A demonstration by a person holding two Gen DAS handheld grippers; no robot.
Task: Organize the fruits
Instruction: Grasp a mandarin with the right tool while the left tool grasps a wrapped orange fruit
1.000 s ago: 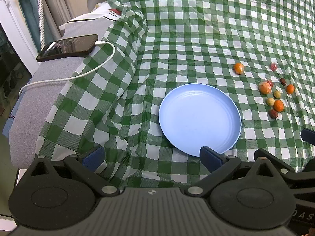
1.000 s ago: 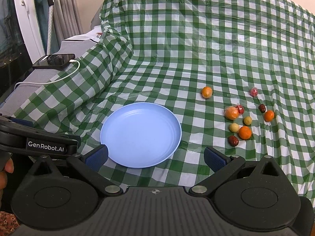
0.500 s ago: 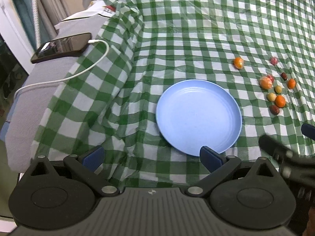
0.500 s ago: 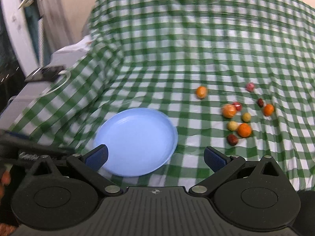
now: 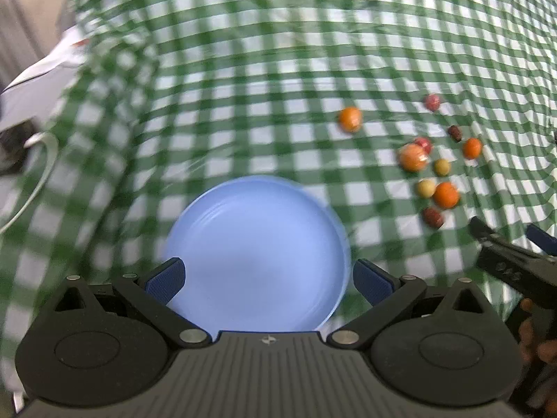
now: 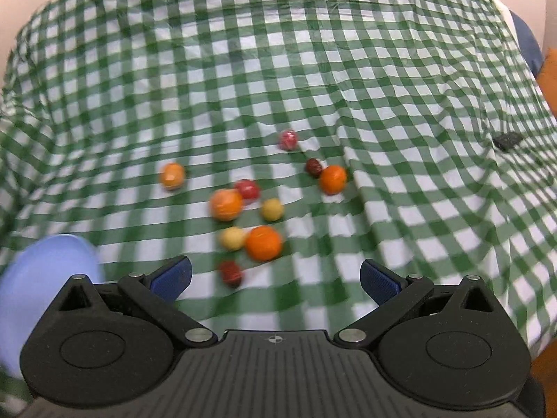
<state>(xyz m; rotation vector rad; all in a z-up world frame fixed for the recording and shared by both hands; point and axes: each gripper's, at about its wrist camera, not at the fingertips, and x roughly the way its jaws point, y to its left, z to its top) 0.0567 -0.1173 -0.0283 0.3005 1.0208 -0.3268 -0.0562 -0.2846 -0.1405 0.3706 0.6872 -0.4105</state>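
Several small fruits lie on the green checked cloth: an orange one [image 6: 263, 242], a pale yellow one [image 6: 232, 238], a dark red one [image 6: 230, 273] and others, with one orange fruit [image 6: 171, 175] set apart. They also show in the left wrist view, right of the plate, such as the orange one [image 5: 445, 195]. An empty light blue plate [image 5: 257, 254] lies straight ahead of my left gripper [image 5: 268, 280], which is open and empty. My right gripper [image 6: 275, 277] is open and empty, just short of the fruit cluster. It also shows in the left wrist view [image 5: 504, 244].
The green checked cloth [image 6: 348, 69] covers the whole surface and folds down at the left. A white cable [image 5: 38, 170] lies at the far left. A small dark mark [image 6: 507, 141] sits on the cloth at the right. The plate's edge [image 6: 52, 268] shows left of my right gripper.
Both grippers have moved forward and to the right. The plate now sits close before my left gripper, and the fruit cluster sits close before my right gripper. Both stay open.
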